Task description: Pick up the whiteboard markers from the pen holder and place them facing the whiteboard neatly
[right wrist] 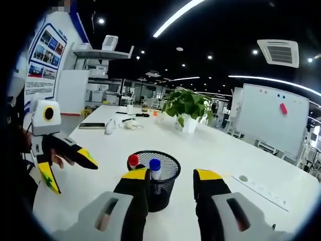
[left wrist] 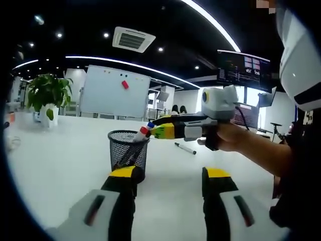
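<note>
In the left gripper view, the left tongs rise from the bottom of the frame, released, with a wide gap between the yellow-tipped jaws. Just above the left jaw stands the black mesh holder on the white counter. A red-capped marker leans out of the holder's rim at centre frame. The right tongs reach in from the right, held by a hand, and their tips sit at that marker's cap and a blue cap beside it; whether they grip it cannot be told here. Another marker lies flat on the counter to the right of the holder, well apart from it. A whiteboard stands in the upper left background, with a potted plant at far left.

In the right gripper view, the right tongs rise from the bottom, released and holding nothing. The holder sits between and just above the jaws, with a red cap and a blue cap showing inside. The left tongs appear at left, jaws spread. The whiteboard stands at upper right and the plant at centre.
</note>
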A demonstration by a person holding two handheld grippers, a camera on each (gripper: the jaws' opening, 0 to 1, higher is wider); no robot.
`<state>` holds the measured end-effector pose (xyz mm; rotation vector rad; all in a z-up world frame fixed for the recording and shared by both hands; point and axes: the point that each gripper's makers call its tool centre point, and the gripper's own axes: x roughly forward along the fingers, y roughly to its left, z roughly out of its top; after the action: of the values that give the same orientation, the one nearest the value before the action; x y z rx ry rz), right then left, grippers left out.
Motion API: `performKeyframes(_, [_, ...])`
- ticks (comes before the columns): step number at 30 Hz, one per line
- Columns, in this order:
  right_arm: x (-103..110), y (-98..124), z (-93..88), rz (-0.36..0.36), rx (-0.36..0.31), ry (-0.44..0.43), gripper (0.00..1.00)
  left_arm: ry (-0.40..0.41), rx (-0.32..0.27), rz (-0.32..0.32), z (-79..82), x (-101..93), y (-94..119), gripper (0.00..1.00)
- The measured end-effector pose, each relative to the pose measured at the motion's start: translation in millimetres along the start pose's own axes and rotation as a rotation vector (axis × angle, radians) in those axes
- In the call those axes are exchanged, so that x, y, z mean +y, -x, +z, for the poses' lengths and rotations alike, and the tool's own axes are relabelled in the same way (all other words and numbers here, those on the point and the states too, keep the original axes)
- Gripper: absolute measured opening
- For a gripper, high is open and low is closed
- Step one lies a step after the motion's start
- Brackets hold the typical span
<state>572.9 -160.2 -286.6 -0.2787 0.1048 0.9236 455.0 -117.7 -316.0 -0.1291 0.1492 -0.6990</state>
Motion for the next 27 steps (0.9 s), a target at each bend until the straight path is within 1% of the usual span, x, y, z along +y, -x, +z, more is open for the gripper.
performKeyframes(5, [1, -2, -0.7, 0.004, 0.005, -0.007, 0.32, 0.002, -0.002, 0.002, 0.2, 0.7, 0, 0.53])
performKeyframes(14, [9, -7, -1.6, 0.034, 0.011, 0.0, 0.3, 0.006, -0.007, 0.002, 1.3, 1.1, 0, 0.53])
performKeyframes(18, [13, -8, -1.8, 0.048, 0.014, 0.0, 0.24, 0.01, -0.005, 0.001, -0.1, 1.7, 0, 0.53])
performKeyframes(22, [14, -8, -0.8, 0.05, 0.012, 0.002, 0.24, 0.012, -0.002, 0.004, -1.0, 2.4, 1, 0.53])
performKeyframes(24, [14, -8, -0.6, 0.051, 0.01, 0.0, 0.19, 0.012, -0.006, 0.001, 0.1, 1.7, 0, 0.53])
performKeyframes(27, [14, -8, -0.2, 0.054, 0.013, -0.008, 0.17, 0.012, -0.006, 0.001, 0.1, 1.8, 0, 0.53])
